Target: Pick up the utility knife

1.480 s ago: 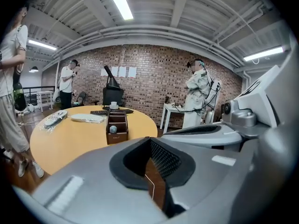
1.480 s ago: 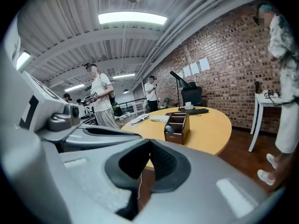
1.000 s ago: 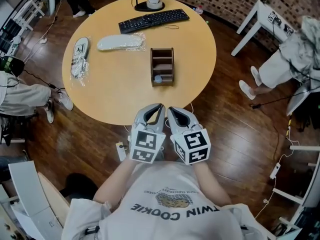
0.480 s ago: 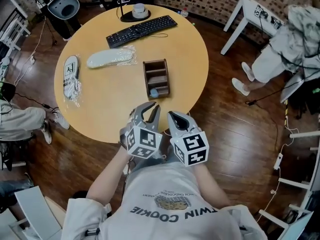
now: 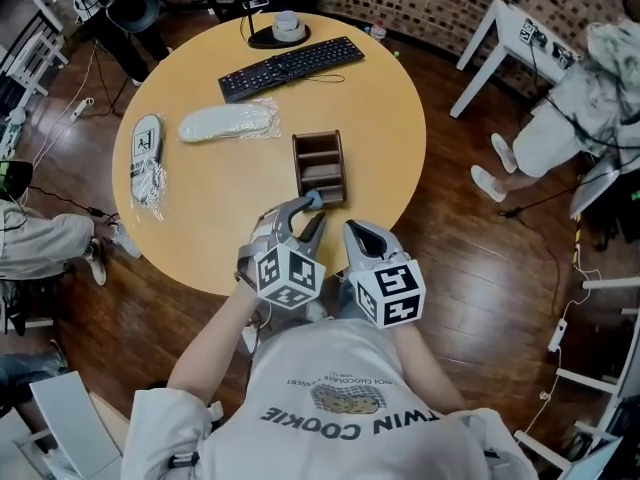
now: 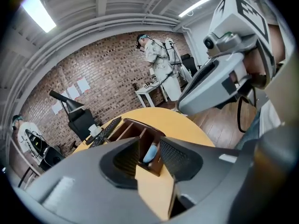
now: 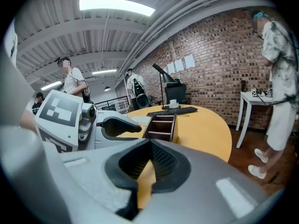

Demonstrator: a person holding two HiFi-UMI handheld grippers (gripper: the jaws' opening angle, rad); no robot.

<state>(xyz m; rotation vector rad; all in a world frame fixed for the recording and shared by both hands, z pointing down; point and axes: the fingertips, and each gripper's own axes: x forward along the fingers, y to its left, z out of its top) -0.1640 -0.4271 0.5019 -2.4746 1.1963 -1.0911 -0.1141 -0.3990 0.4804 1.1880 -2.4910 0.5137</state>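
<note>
The utility knife (image 5: 316, 199) is light blue and stands in the nearest slot of a brown wooden organizer (image 5: 319, 160) on the round table (image 5: 380, 118). My left gripper (image 5: 303, 216) sits just short of that slot, rolled to one side, its jaws opening with nothing pressed between them. In the left gripper view the knife (image 6: 150, 154) shows through the gap between the left gripper's (image 6: 149, 140) tips, inside the organizer (image 6: 125, 127). My right gripper (image 5: 352, 232) hangs beside it over the table edge, tips together and empty. The right gripper (image 7: 150, 141) view shows the organizer (image 7: 161, 125) ahead.
A black keyboard (image 5: 292, 66) and a cup on a black stand (image 5: 287, 26) lie at the table's far side. Two plastic-wrapped slippers (image 5: 228, 123) (image 5: 148, 148) lie to the left. A white table (image 5: 520, 28) and a standing person (image 5: 585, 98) are at the right.
Both grippers moved forward over the table edge toward the organizer. The left gripper rolled and its jaws went from shut to open.
</note>
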